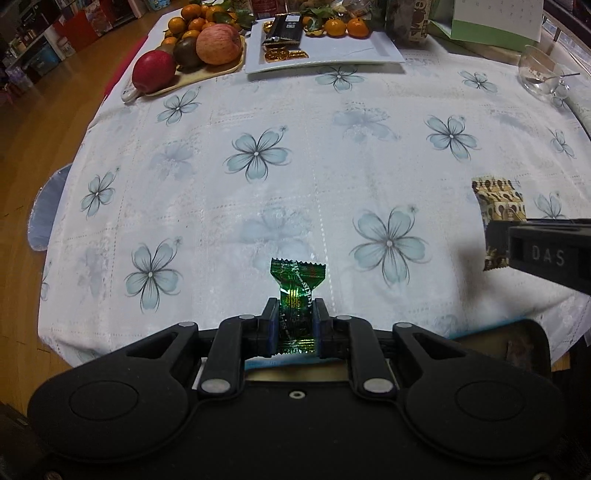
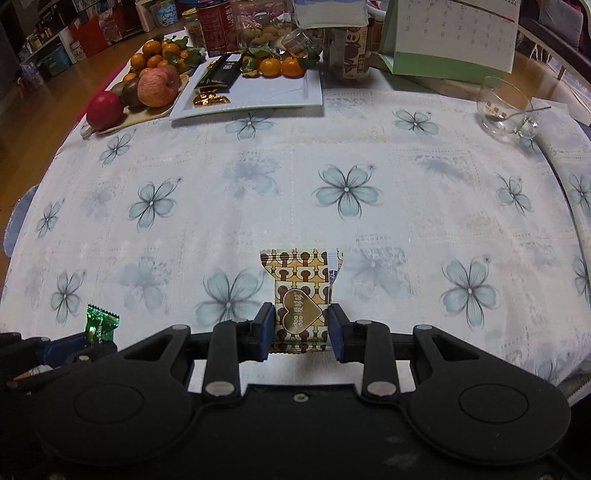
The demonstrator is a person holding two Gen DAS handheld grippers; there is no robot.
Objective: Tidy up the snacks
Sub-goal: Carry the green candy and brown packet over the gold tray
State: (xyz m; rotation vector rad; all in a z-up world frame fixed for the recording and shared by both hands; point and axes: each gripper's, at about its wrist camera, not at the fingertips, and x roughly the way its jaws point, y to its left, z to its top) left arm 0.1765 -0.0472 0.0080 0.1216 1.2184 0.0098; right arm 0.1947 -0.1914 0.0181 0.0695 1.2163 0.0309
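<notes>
In the left wrist view, the lower end of the green candy (image 1: pixel 297 291) is tucked between the blue pads, and the right tongs (image 1: pixel 546 254) enter from the right edge only as a dark block that covers part of the patterned snack packet (image 1: pixel 498 206); their tips are cut off there. The worktop (image 1: pixel 258 206) wears a white cloth with pale blue flowers, and wooden floor shows to the left. At the far side a white tray (image 1: pixel 351 51) carries a dark packet and gold coins, with a board of apples (image 1: pixel 218 44) and mandarins beside it. The left tongs (image 1: pixel 295 325) are clenched on the green candy, holding it above the cloth near the front edge. In the right wrist view, the left tongs (image 2: pixel 92 343) are mostly out of frame at lower left, only the candy's (image 2: pixel 100 321) top showing. A glass bowl (image 2: pixel 506 107) and a calendar (image 2: pixel 454 33) stand far right. The right tongs (image 2: pixel 301 328) grip the patterned packet (image 2: pixel 300 295) by its sides, upright over the cloth.
</notes>
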